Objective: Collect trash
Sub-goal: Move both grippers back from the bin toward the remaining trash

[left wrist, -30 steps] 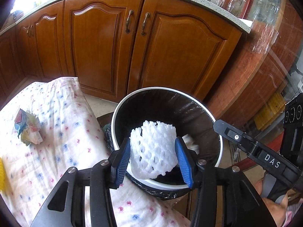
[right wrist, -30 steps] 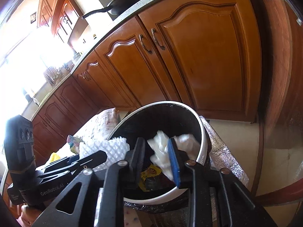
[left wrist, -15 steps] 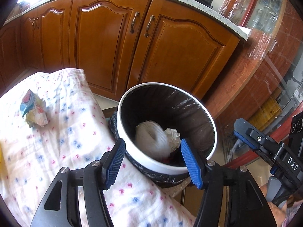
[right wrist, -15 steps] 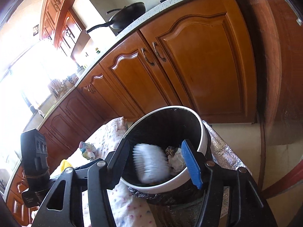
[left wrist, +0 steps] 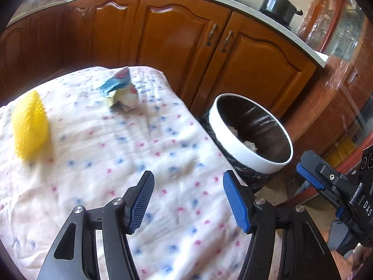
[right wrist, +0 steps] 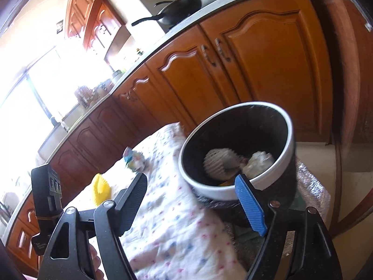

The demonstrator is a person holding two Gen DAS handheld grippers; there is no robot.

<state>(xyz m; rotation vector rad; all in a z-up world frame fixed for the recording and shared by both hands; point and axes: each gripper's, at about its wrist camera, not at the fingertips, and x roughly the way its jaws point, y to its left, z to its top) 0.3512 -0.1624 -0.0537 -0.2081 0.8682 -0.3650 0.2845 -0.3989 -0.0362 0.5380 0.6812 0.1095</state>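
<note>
A white-rimmed bin with a black liner stands at the table's right end. Inside it lie a white foam net and crumpled white paper. On the patterned cloth rest a yellow foam net and a crumpled colourful wrapper. My left gripper hovers open over the cloth, nothing between its fingers. My right gripper is near the bin's front rim, its jaws opening and empty. The right gripper's finger shows at the right edge of the left wrist view.
Wooden kitchen cabinets run behind the table under a pale counter with a pot and a pan. The white cloth with pink and blue marks covers the table. A foil mat lies under the bin.
Both grippers let go of their trash, which fell into the bin. The left gripper swung left from above the bin to over the cloth. The right gripper widened and drew back a little.
</note>
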